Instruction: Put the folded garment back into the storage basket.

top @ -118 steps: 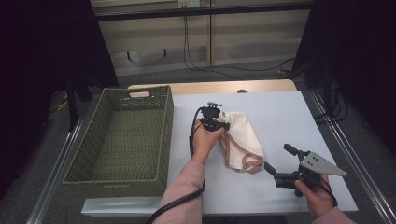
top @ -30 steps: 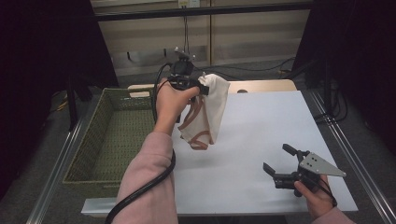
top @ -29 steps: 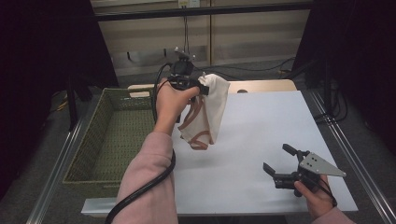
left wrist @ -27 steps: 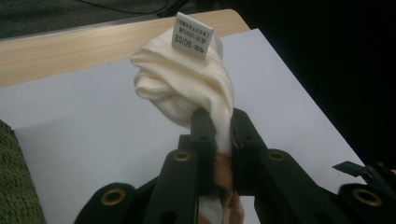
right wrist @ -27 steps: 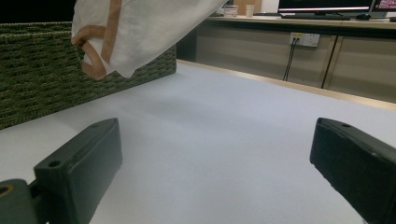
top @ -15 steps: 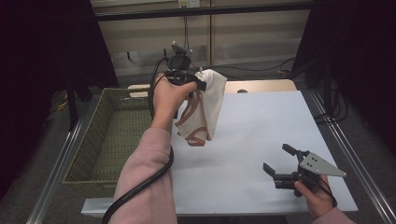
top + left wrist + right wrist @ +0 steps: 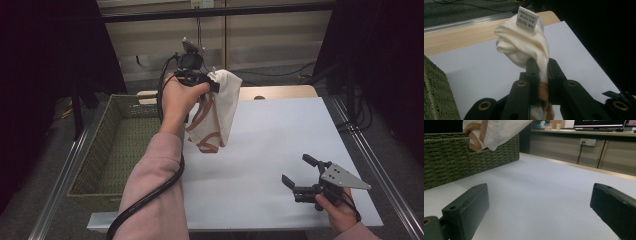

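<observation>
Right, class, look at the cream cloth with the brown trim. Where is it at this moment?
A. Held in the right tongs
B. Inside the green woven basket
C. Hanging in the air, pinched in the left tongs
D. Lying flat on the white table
C: the left tongs are shut on the cream cloth, which hangs above the white table beside the green woven basket; the right tongs stand open and hold nothing.

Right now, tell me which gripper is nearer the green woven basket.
Left. The left gripper, shut on the cream garment, hangs in the air just beside the basket's far right corner. The right gripper rests open low over the white table, at its near right part.
</observation>
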